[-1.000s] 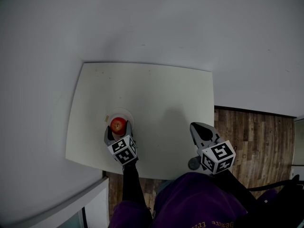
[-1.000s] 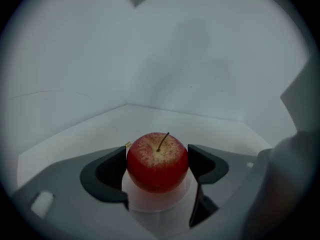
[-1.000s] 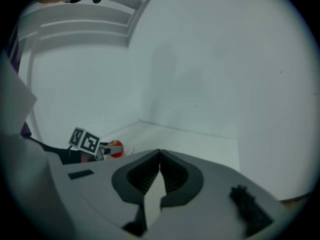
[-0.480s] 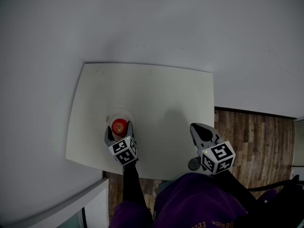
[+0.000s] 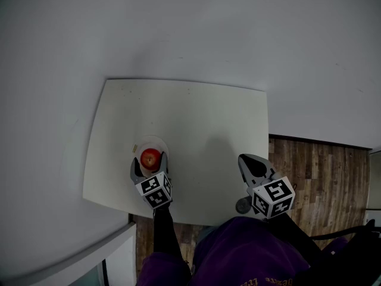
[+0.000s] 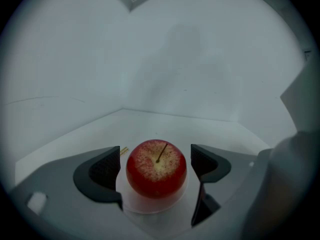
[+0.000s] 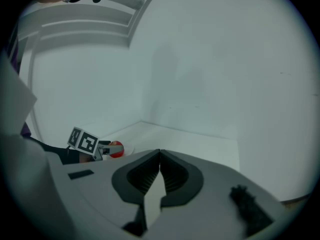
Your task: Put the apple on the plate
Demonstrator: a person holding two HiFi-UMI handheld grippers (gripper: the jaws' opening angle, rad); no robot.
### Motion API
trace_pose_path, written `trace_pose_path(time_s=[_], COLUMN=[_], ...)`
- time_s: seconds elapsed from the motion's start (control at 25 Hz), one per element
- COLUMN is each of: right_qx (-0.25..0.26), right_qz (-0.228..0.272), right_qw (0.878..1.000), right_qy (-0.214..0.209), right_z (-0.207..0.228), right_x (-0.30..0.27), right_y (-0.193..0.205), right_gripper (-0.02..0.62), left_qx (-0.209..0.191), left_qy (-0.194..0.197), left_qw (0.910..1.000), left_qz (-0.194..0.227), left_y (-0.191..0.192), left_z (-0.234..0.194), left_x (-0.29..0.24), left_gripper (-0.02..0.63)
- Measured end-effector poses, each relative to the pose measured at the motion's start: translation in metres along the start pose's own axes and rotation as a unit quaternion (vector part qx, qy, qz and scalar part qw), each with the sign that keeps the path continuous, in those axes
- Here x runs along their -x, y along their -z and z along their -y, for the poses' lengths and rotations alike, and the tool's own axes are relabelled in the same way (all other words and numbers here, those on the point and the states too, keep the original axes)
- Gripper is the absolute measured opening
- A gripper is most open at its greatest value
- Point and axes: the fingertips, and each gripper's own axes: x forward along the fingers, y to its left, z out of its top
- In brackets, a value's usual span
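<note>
Left tongs (image 5: 149, 165) have just been opening, and we now see them released: both pads stand clear of the apple (image 6: 156, 169), a sliver of gap on each side, though the fruit is between them. The apple sits upright, stem up, on the small pale plate (image 6: 146, 206), which lies near the front left of the desk (image 5: 202, 118). We judge the placement done; what remains, as we read it, is only to draw the left tongs back without nudging the fruit. Right tongs (image 7: 160, 158) are clenched on nothing, pads meeting, held over the desk's near right edge, well apart from the plate. Count: one apple, one plate, one desk, two tongs. One small yellowish scrap (image 6: 123, 149) lies just beside the plate; we cannot tell what it is.
</note>
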Motion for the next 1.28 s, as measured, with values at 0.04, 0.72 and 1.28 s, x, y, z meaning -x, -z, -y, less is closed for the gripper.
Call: trace_pose_path(time_s=[0.04, 0.72, 1.28], right_qx=[0.000, 0.006, 0.012], right_qz=[0.000, 0.010, 0.029], right_qw=[1.000, 0.999, 0.997], right_qy=[0.000, -0.030, -0.066], right_z=[0.000, -0.017, -0.039], right_x=[0.000, 0.003, 0.015], right_y=[0.000, -0.003, -0.006], right_gripper=[0.011, 0.011, 0.011], left_qx=[0.000, 0.033, -0.002], left_qy=[0.001, 0.020, 0.036], left_qw=[1.0000, 0.9977, 0.9949], left_qz=[0.003, 0.056, 0.094], left_y=[-0.002, -0.018, -0.025], left_z=[0.001, 0.040, 0.080], left_x=[0.001, 0.066, 0.126], left_gripper=[0.433, 0.423, 0.213])
